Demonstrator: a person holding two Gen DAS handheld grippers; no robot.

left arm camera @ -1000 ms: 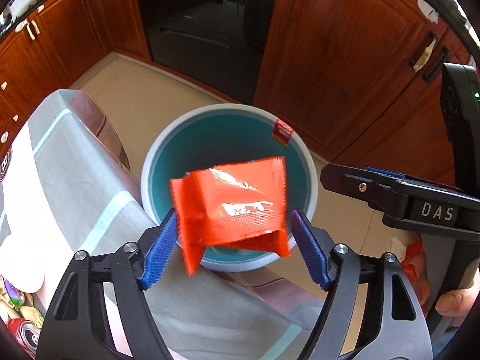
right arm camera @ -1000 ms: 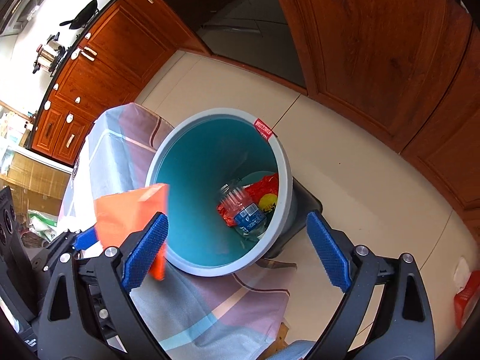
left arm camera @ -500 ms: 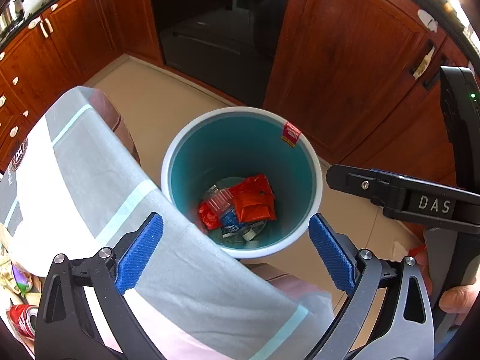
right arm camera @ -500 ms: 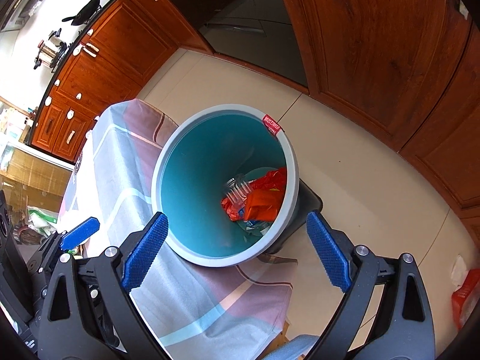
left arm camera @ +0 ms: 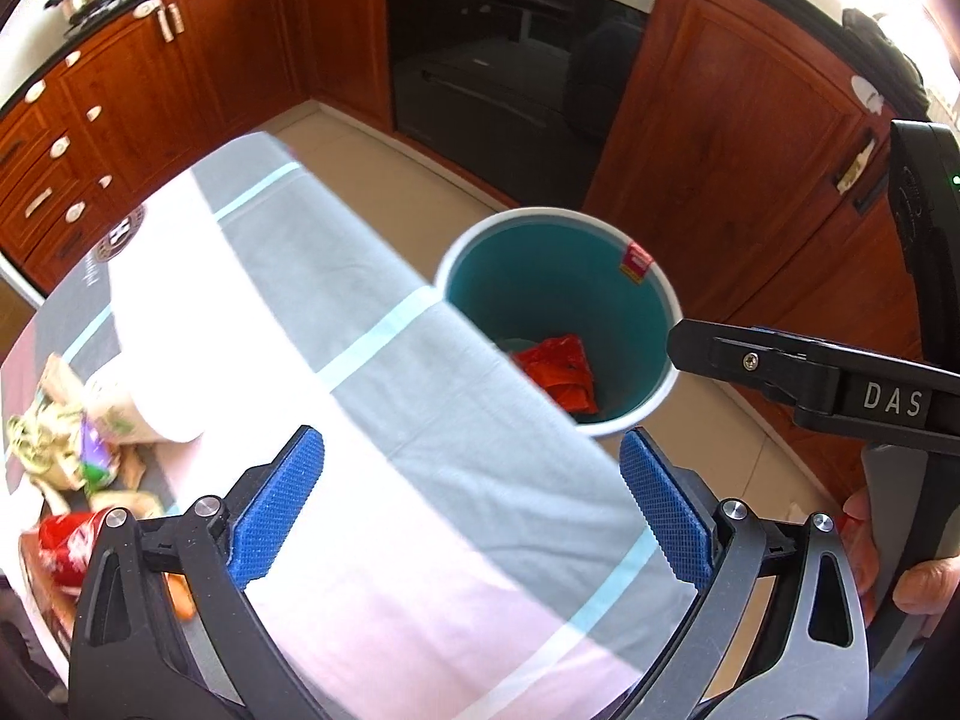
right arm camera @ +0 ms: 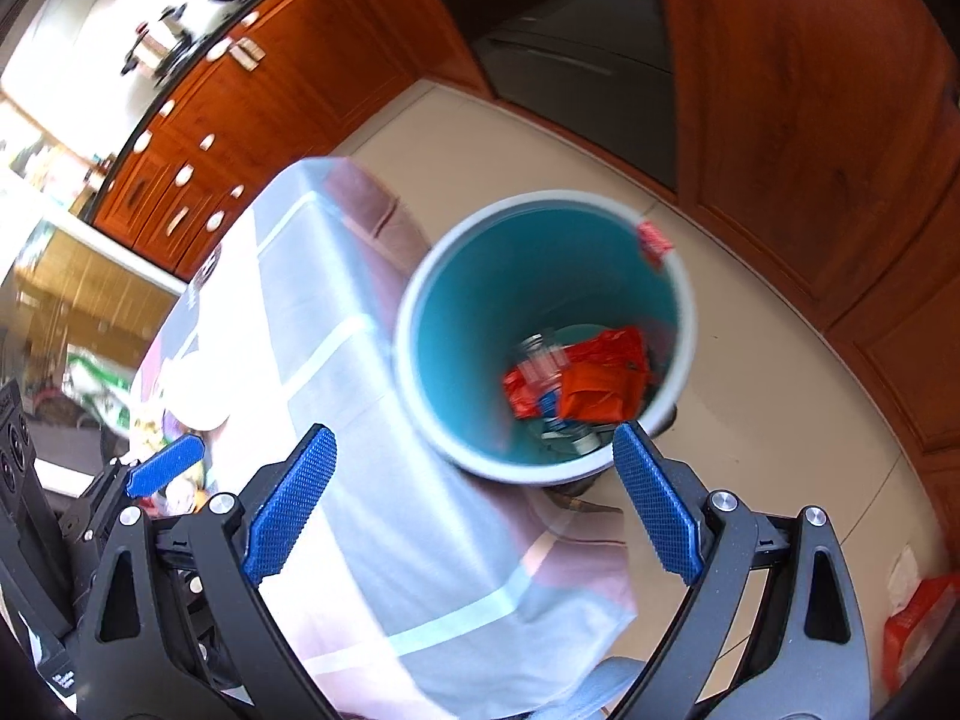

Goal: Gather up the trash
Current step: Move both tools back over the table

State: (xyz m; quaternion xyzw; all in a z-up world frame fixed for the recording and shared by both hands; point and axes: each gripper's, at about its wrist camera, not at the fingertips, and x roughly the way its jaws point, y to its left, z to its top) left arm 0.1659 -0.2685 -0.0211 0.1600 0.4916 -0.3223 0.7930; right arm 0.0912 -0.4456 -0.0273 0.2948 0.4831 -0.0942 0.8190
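The left gripper (left arm camera: 471,510) hangs over the bench (left arm camera: 384,396), which wears a grey, white and pink cloth with pale blue lines. Its jaws have just been opening and now stand wide, with nothing between them. The right gripper (right arm camera: 474,504) also has its jaws wide and holds nothing. It points down at the edge of the bench and at the bin (right arm camera: 420,324).

The bin stands on the floor (right arm camera: 780,396), just beside the bench. It is grey outside and teal inside, with a small red sticker (right arm camera: 654,243) on its rim. The orange wrapper (right arm camera: 600,390) lies at the bottom of the bin, on top of other trash. A clear plastic bottle (right arm camera: 540,354) lies there too, but it looks blurry. From the left camera, the cloth hides part of the bin.

More trash (left arm camera: 66,450) sits at the far left of the bench: crumpled papers and something red. A white round thing (right arm camera: 195,396) sits near it.

A hand (left arm camera: 918,582) holds the grip of the right gripper at the right edge of the left camera's view.

Brown wooden cupboards (left arm camera: 156,90) and a dark oven (left arm camera: 510,60) stand behind the bin.
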